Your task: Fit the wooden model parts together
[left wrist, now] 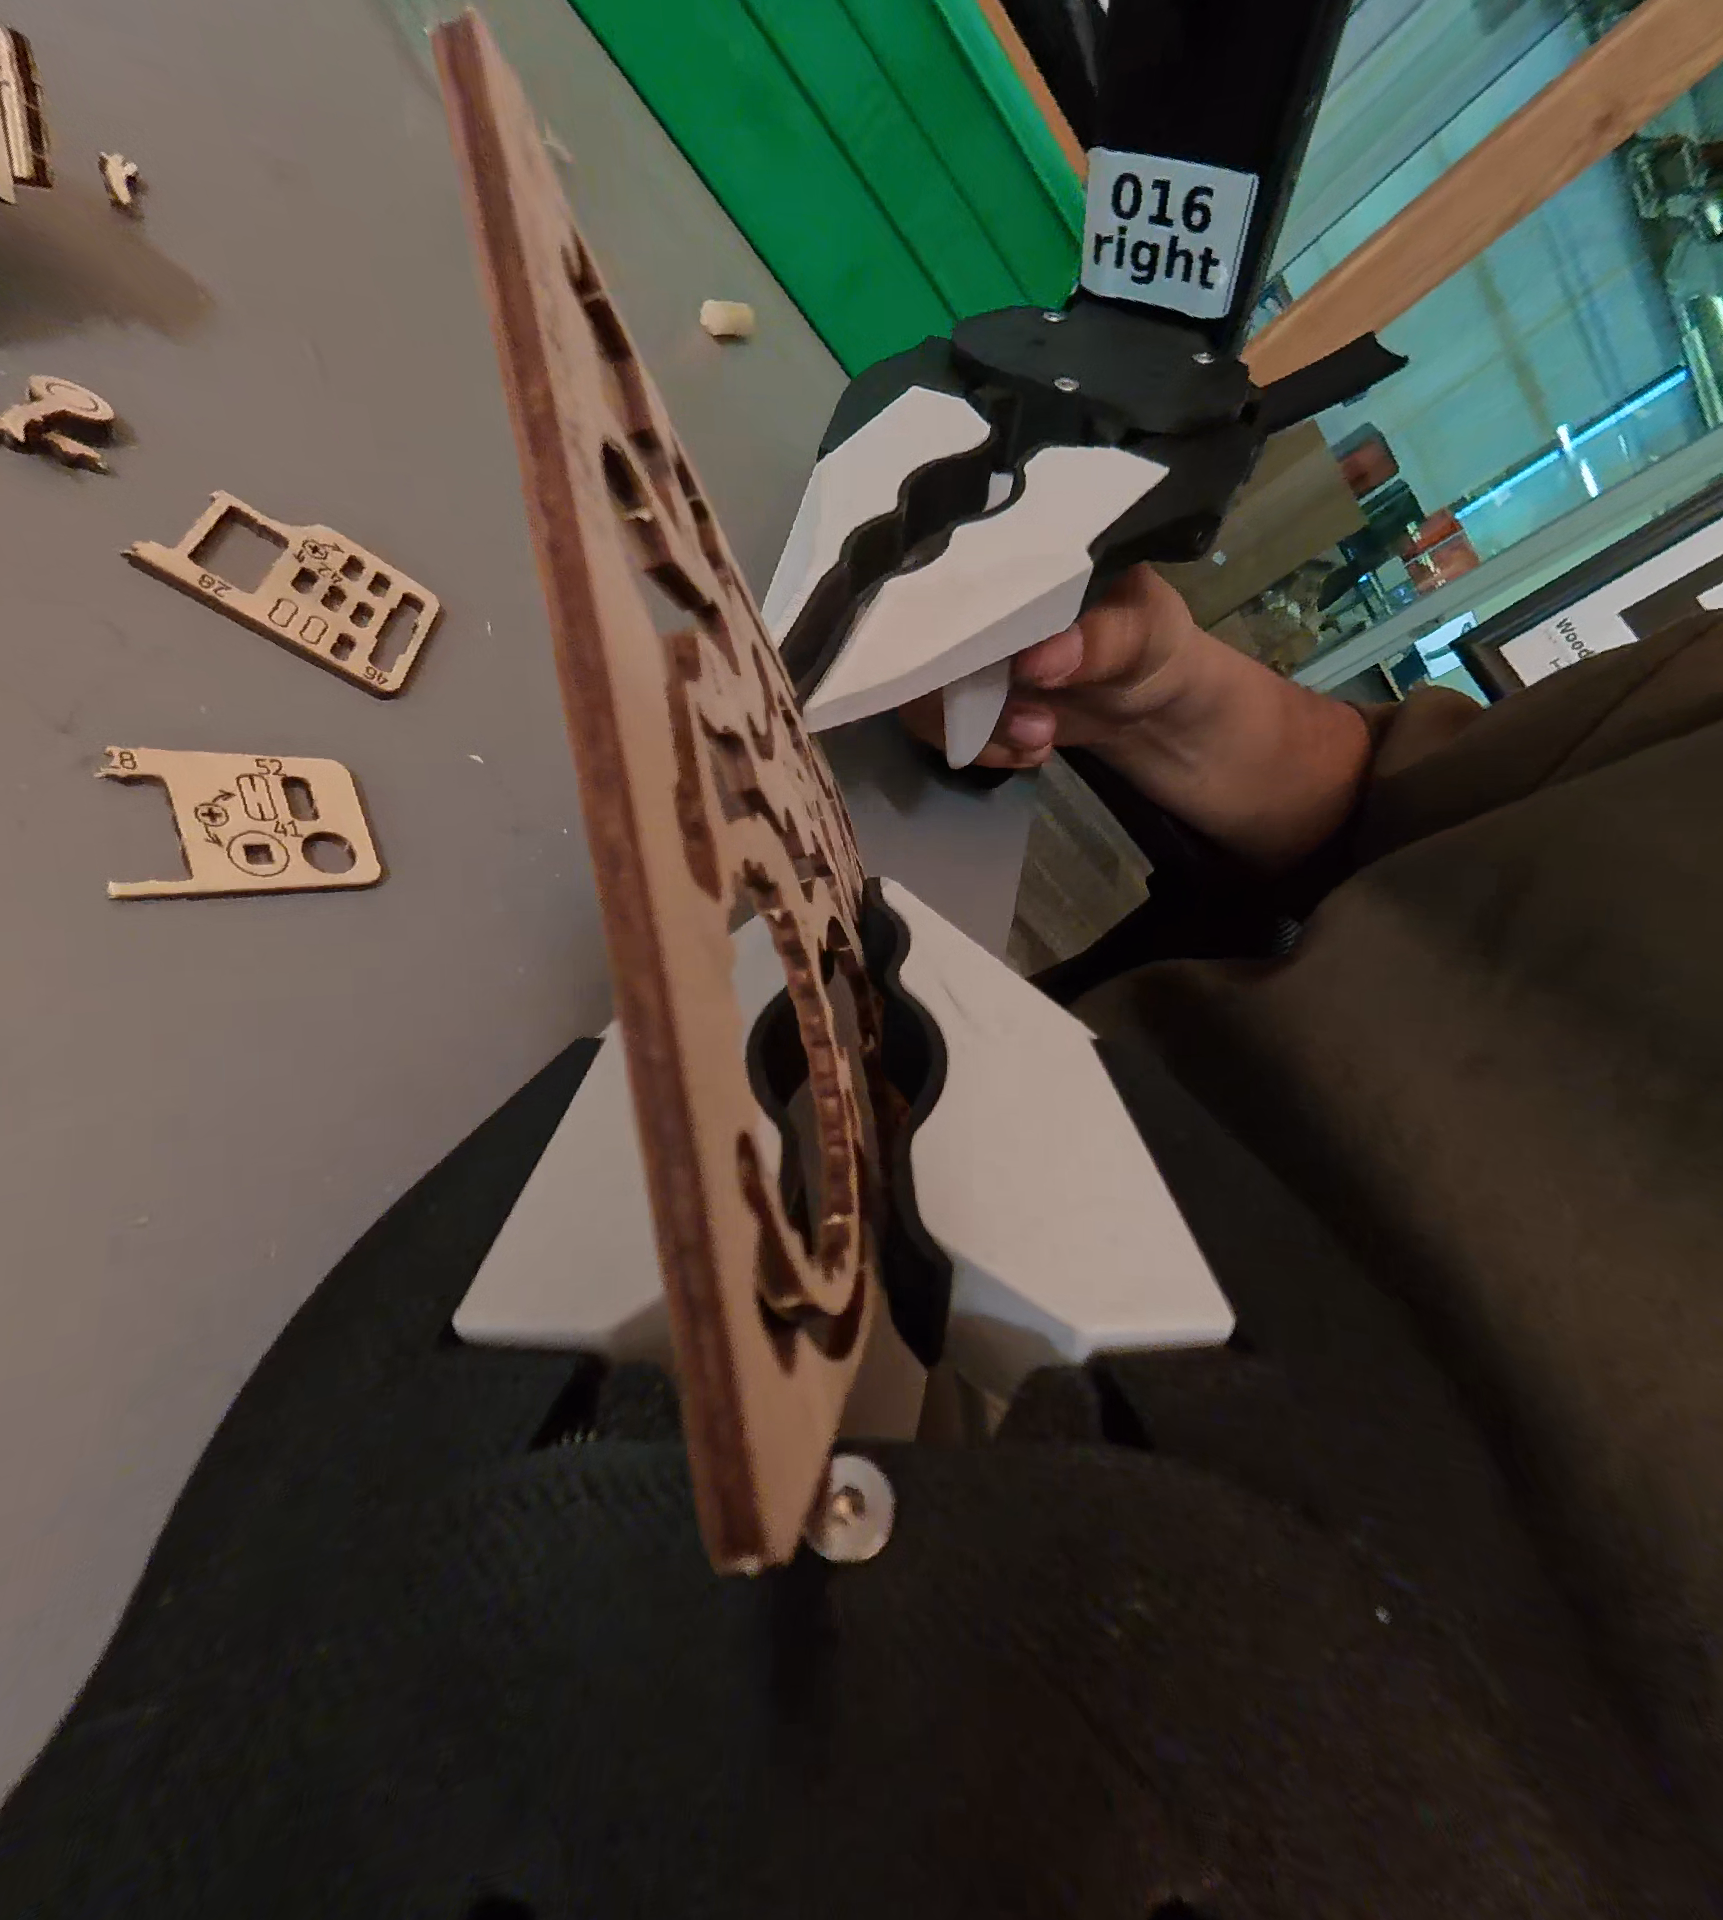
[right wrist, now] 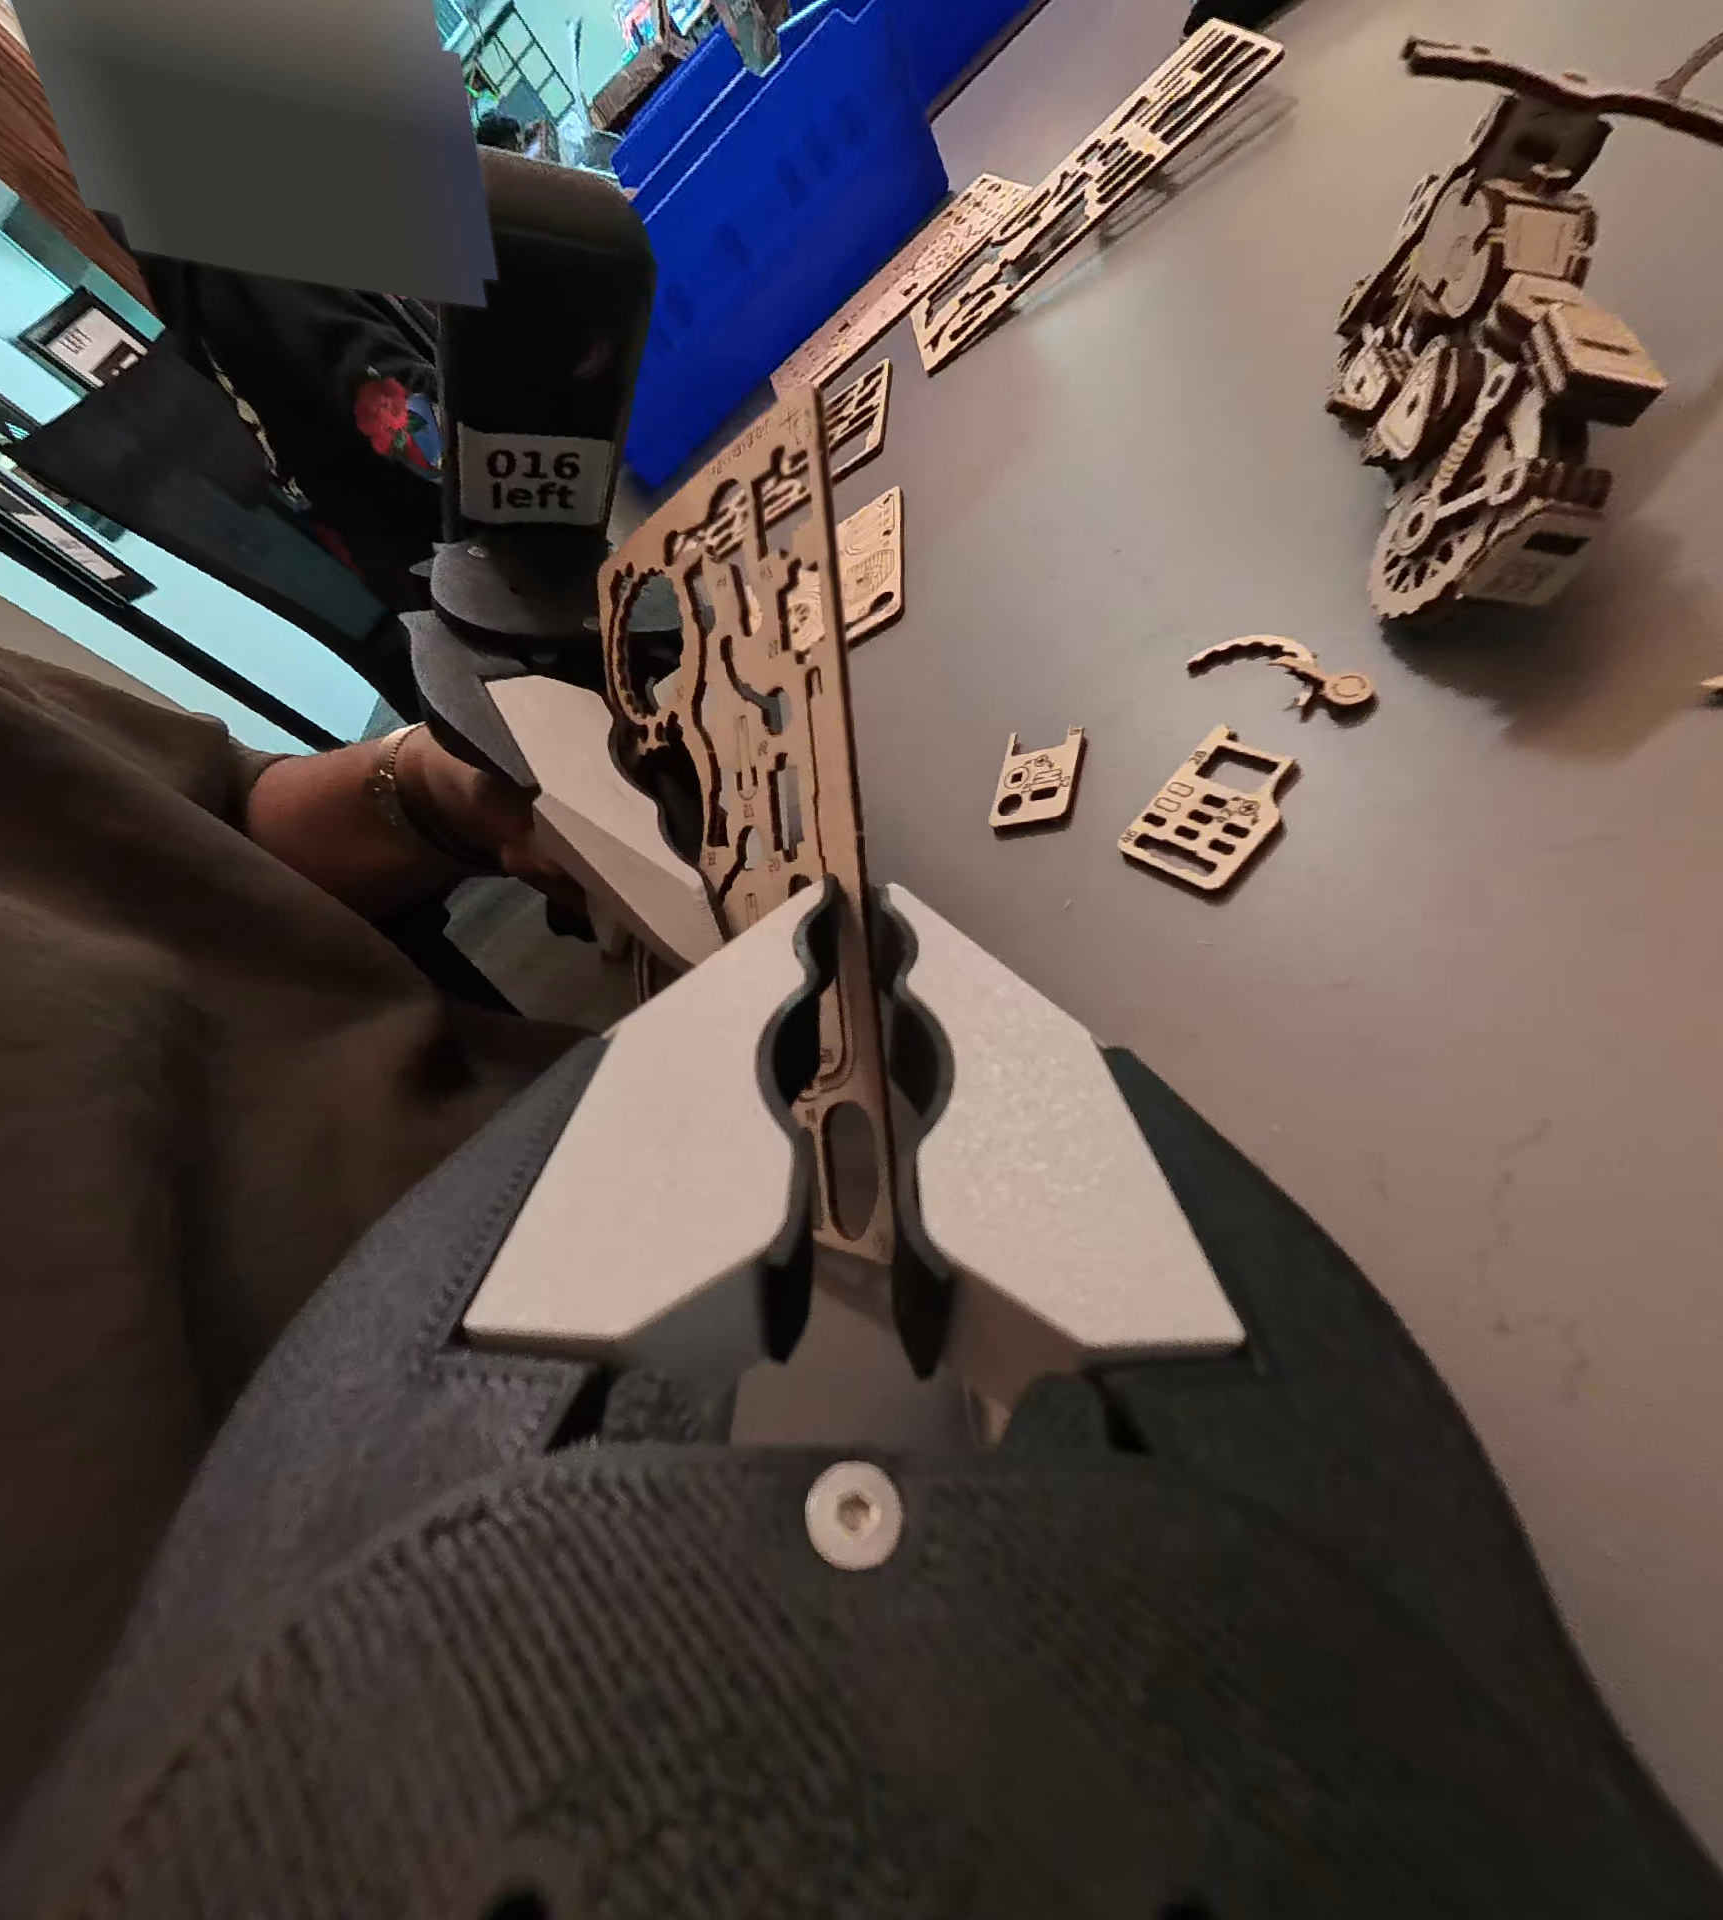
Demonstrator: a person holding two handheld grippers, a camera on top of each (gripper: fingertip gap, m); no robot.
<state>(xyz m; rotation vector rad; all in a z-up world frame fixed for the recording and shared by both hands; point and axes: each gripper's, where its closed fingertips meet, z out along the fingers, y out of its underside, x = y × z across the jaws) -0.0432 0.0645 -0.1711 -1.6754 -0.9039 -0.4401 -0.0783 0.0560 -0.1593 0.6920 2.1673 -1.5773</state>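
A laser-cut wooden sheet [left wrist: 628, 727] with several cut-outs is held on edge above the grey table [left wrist: 161, 1091]. My left gripper [left wrist: 826, 914] is shut on its near end. My right gripper [right wrist: 857, 894] is shut on the other end of the same sheet [right wrist: 815, 675]. Each gripper shows in the other's view: the right gripper [left wrist: 805, 707] and the left gripper [right wrist: 675, 894]. Two small flat wooden parts [left wrist: 285, 592] [left wrist: 244, 826] and a curved toothed part [left wrist: 15, 421] lie loose on the table. The partly built wooden model [right wrist: 1470, 395] stands at the far right.
More cut wooden sheets [right wrist: 1096, 187] lie at the back of the table beside a blue bin [right wrist: 784, 229]. A small pale peg [left wrist: 727, 317] lies near a green box [left wrist: 867, 156]. A person's hand [left wrist: 1127, 707] and brown sleeve [left wrist: 1459, 1039] are close by. The grippers are tip to tip, or close to it.
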